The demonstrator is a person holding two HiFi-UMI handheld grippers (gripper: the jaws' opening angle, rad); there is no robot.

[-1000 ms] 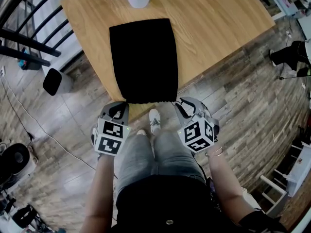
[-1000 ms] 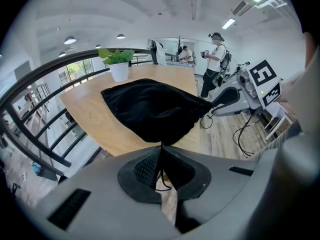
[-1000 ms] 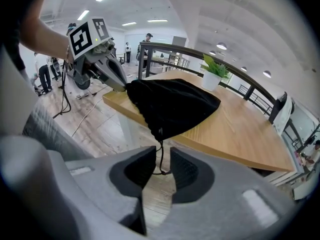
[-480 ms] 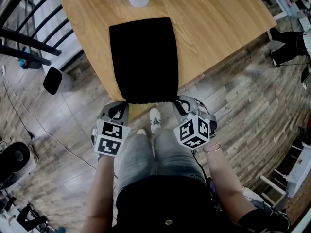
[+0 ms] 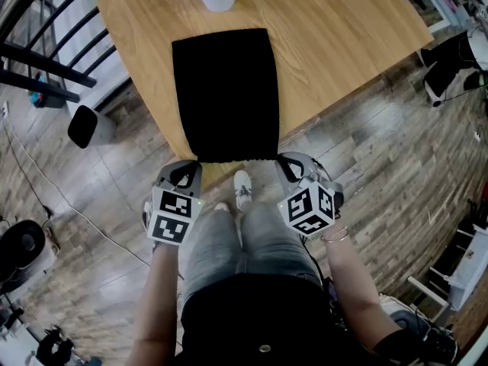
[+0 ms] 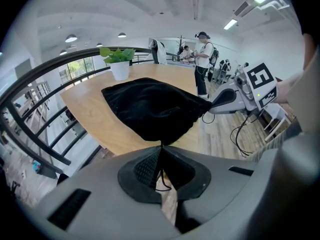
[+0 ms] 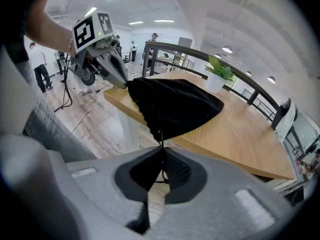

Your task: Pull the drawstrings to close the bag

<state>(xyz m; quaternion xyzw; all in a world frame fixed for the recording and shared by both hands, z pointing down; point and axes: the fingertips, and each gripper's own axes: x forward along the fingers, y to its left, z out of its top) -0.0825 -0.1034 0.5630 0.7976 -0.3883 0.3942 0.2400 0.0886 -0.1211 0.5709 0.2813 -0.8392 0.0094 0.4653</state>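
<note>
Yanking now could slide the bag (image 5: 225, 94), lying flat with its mouth at the near edge of the table (image 5: 343, 44), right off since nothing pins it, though the left gripper (image 6: 161, 151) is clamped on one drawstring (image 6: 162, 176) and the right gripper (image 7: 161, 154) just pinched shut on the other.
</note>
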